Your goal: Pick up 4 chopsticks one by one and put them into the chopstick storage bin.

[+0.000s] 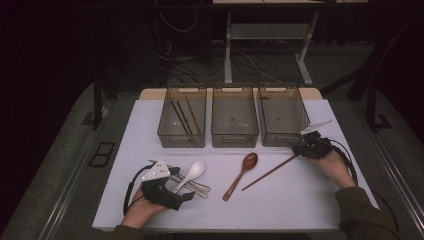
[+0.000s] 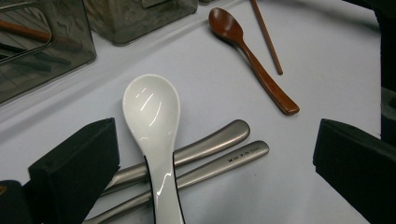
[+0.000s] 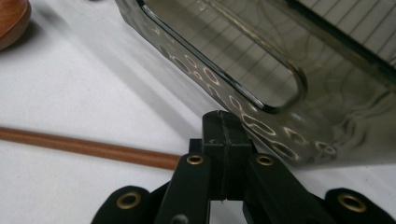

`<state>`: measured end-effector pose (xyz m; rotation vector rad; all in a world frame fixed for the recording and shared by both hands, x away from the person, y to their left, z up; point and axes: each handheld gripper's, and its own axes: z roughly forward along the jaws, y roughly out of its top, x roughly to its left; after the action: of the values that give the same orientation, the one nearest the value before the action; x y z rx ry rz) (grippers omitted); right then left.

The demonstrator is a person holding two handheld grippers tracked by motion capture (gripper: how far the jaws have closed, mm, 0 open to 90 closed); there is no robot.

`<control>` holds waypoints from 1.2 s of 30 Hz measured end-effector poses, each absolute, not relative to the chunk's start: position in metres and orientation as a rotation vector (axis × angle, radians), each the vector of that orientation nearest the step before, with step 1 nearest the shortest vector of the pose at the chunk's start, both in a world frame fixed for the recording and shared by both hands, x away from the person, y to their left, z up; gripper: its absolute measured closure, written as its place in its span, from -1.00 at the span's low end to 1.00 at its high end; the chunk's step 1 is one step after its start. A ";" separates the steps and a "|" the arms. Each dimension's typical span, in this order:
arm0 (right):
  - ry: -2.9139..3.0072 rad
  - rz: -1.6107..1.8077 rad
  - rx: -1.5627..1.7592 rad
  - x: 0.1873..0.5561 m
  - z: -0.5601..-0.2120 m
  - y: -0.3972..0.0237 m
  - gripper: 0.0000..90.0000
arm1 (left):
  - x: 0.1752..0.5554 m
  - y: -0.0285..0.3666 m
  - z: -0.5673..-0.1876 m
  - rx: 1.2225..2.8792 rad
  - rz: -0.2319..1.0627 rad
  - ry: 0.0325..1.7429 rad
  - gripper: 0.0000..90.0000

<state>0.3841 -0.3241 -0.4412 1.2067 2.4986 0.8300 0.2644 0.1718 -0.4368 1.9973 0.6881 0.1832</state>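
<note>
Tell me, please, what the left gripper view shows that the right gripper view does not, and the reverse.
The left gripper view brings the white spoon lying across two metal handles, between the open jaws of the left gripper, and a bin holding chopsticks.

The right gripper view brings the right gripper with its jaws shut, close to a clear bin wall with a handle slot.

Both show the brown chopstick, the wooden spoon and the white table.
</note>
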 end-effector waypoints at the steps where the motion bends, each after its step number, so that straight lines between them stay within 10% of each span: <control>1: 2.496 0.832 1.208 0.384 -0.441 -0.325 1.00 | 0.264 0.172 -0.437 1.997 0.183 0.687 -1.00; 36: 2.521 0.822 1.229 0.360 -0.437 -0.348 1.00 | 0.264 0.170 -0.437 2.000 0.182 0.682 -1.00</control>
<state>0.3596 -0.3481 -0.4370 1.2291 2.5215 0.8221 0.2641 0.1703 -0.4368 2.0004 0.6819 0.1825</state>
